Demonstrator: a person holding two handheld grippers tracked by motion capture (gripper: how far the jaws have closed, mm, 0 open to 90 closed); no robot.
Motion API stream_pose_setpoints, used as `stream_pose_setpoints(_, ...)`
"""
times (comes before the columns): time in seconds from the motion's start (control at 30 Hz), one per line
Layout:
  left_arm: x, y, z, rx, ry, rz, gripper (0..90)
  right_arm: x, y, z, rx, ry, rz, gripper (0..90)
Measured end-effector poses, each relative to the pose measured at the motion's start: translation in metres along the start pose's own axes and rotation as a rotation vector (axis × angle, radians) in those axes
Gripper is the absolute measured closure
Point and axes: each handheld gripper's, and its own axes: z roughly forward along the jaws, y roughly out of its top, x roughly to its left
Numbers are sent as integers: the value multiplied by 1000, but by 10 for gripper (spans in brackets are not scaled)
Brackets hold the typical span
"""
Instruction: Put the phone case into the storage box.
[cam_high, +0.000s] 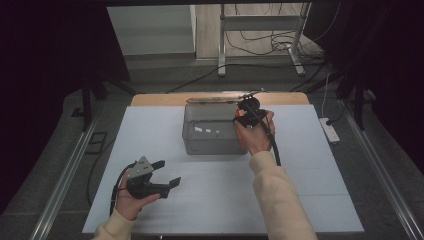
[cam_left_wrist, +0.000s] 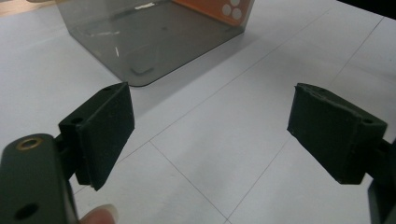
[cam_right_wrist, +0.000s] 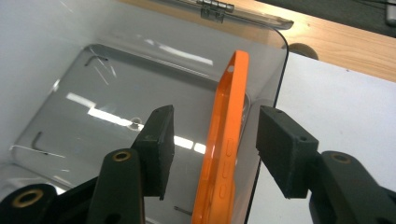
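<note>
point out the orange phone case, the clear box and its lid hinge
orange phone case (cam_right_wrist: 224, 140), right gripper view, side edge
clear box (cam_high: 210, 142), high view, front wall
lid hinge (cam_right_wrist: 215, 6), right gripper view, metal middle

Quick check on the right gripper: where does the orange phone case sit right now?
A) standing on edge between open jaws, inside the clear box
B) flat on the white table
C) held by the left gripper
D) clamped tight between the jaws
A: in the right gripper view the orange phone case stands on edge inside the clear box, with a gap to each jaw of the right gripper.

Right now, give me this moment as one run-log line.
right claw: open, astride orange phone case standing in clear box | left claw: open, holding nothing, above white table
</note>
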Motion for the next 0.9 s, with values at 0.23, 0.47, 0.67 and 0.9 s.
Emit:
stream_pose_setpoints(0.23, 1, -1, 1, 4, 5, -2, 146, -5, -4, -5, -35, 29, -9, 463)
stream_pose_setpoints(0.47, 0, -1, 0, 2, 8, -3, 146, -6, -9, -13, -69, 59, -24, 462)
stream_pose_setpoints(0.67, 2, -3, 1, 11, 20, -14, 145, -8, -16, -17, -94, 104, -55, 451)
stream_pose_setpoints(0.9, 1, -7, 1, 24, 40, -12, 144, -14, -35, -27, -155, 179, -89, 439)
